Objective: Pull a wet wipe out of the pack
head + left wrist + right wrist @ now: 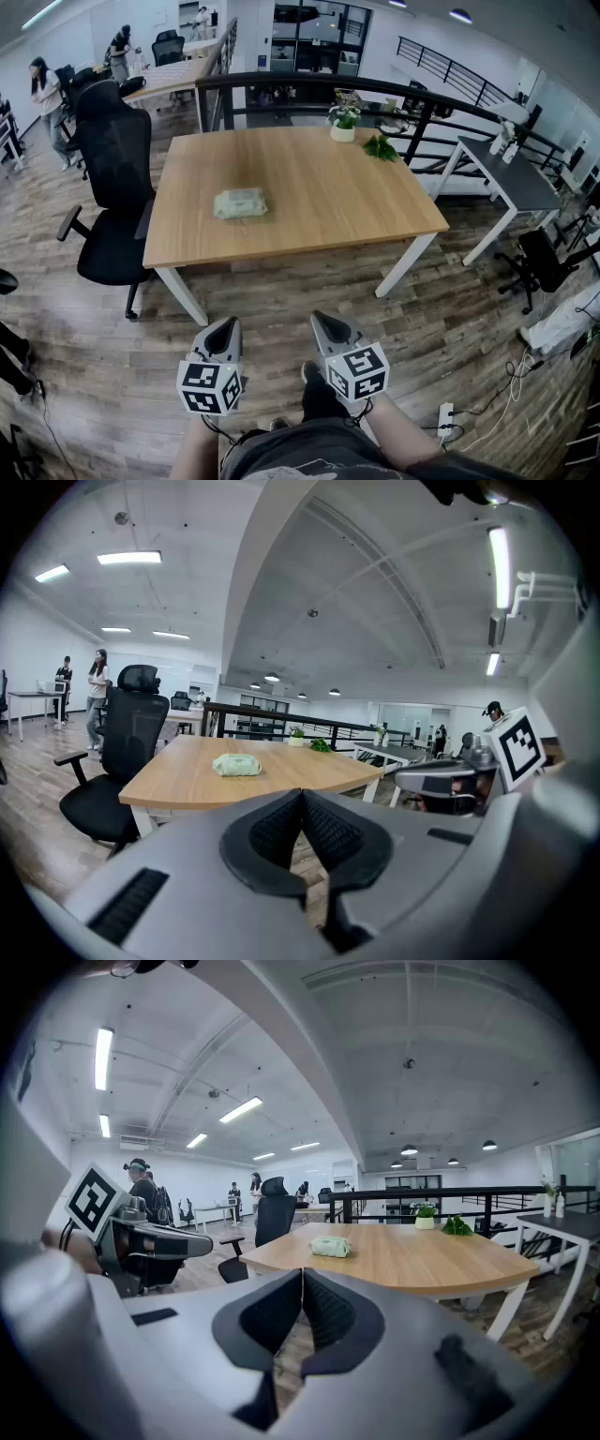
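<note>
- A person is holding the left gripper [223, 330] and the right gripper [328, 328] clenched and empty, both well short of the table's [375, 211] near edge.
- The wet wipe pack [240, 202] is lying on the table's left half, its long axis running along that near edge.
- The pack is sitting almost straight ahead of the left gripper, which looks to be the nearer of the two.

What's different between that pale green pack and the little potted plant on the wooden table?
The wipe pack lies flat; the potted plant stands upright. On the wooden table, the pack sits left of centre; the plant is at the far edge. The pack is pale green all over; the plant has a white pot. Both rest on that table.
</note>
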